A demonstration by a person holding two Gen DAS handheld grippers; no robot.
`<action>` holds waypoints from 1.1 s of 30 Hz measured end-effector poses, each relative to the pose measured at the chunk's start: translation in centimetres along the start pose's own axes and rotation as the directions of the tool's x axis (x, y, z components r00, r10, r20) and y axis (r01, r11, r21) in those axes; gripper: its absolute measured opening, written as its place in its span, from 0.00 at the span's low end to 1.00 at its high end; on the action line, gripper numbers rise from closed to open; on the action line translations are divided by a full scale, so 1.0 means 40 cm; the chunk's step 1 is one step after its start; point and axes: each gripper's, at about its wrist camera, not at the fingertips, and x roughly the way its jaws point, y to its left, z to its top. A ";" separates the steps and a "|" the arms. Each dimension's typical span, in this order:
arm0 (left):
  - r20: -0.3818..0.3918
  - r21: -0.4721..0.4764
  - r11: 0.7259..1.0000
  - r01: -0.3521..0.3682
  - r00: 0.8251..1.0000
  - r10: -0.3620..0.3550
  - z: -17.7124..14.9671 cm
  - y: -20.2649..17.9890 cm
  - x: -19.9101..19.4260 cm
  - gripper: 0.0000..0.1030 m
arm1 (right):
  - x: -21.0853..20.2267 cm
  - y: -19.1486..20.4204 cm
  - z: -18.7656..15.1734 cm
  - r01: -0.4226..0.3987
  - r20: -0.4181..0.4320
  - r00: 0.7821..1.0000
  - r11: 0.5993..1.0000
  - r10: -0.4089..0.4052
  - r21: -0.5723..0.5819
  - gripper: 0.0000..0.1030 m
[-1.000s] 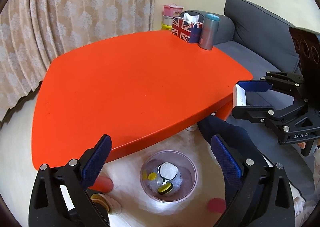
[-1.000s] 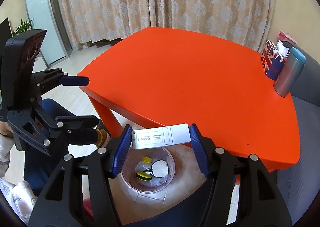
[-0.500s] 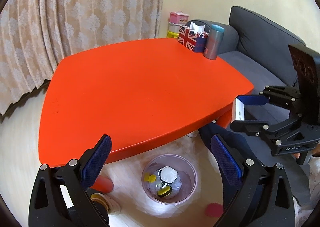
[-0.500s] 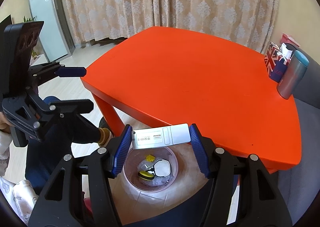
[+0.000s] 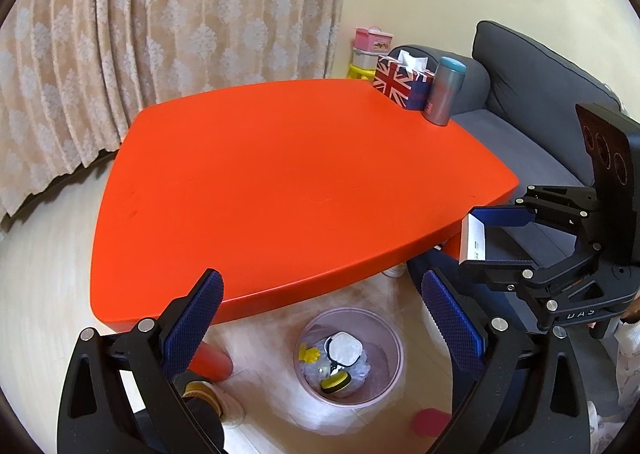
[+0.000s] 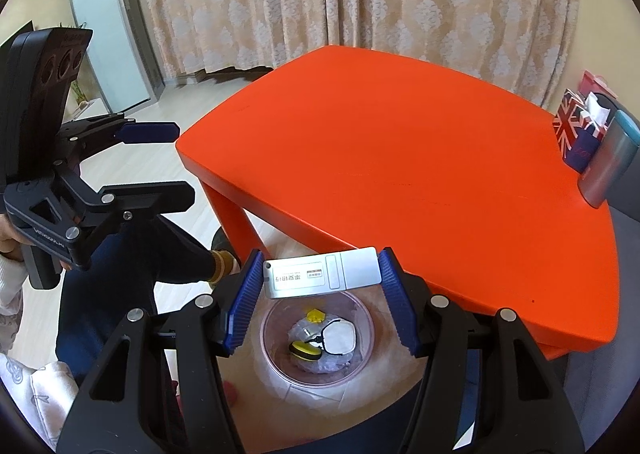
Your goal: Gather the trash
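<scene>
Bright, soft daylight glows through the curtain (image 5: 160, 33); fisheye bending and dark vignetting mark the edges.

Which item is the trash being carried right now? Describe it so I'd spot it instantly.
Start at the orange table, then its near edge above the pink bin. There the right tongs clamp a flat silver-white box, the only printed-label item outside the bin.

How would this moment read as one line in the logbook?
right gripper: holding white box | above bin | left gripper: open, empty

Table edge (image 6: 352, 242) apparently overhangs open bin (image 6: 316, 338).
</scene>
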 end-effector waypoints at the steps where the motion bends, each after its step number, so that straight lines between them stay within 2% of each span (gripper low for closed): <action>1: 0.000 0.000 1.000 0.000 1.000 0.000 -0.001 0.001 0.001 0.93 | 0.001 0.004 -0.002 -0.007 -0.002 1.000 1.000 0.007 -0.001 0.58; 2: 0.000 0.000 1.000 0.000 1.000 0.000 -0.001 0.001 0.001 0.93 | 0.003 0.002 -0.005 -0.008 -0.004 1.000 1.000 0.008 -0.004 0.70; 4: 0.000 -0.001 1.000 0.001 1.000 -0.001 -0.001 0.002 0.001 0.93 | 0.000 -0.004 -0.006 -0.006 0.010 1.000 1.000 0.006 0.005 0.88; 8: -0.002 0.005 1.000 0.002 1.000 -0.002 -0.002 -0.002 0.004 0.93 | 0.001 -0.017 -0.009 0.019 0.008 1.000 1.000 -0.020 0.023 0.93; 23: -0.001 0.021 1.000 0.013 1.000 -0.013 0.000 -0.018 0.009 0.93 | -0.024 -0.042 -0.011 0.077 0.020 0.997 0.994 -0.079 0.079 0.97; 33: 0.029 0.033 0.999 -0.030 0.999 0.029 0.049 -0.008 0.001 0.93 | -0.056 -0.094 0.038 0.160 0.048 0.985 0.981 -0.166 0.112 0.97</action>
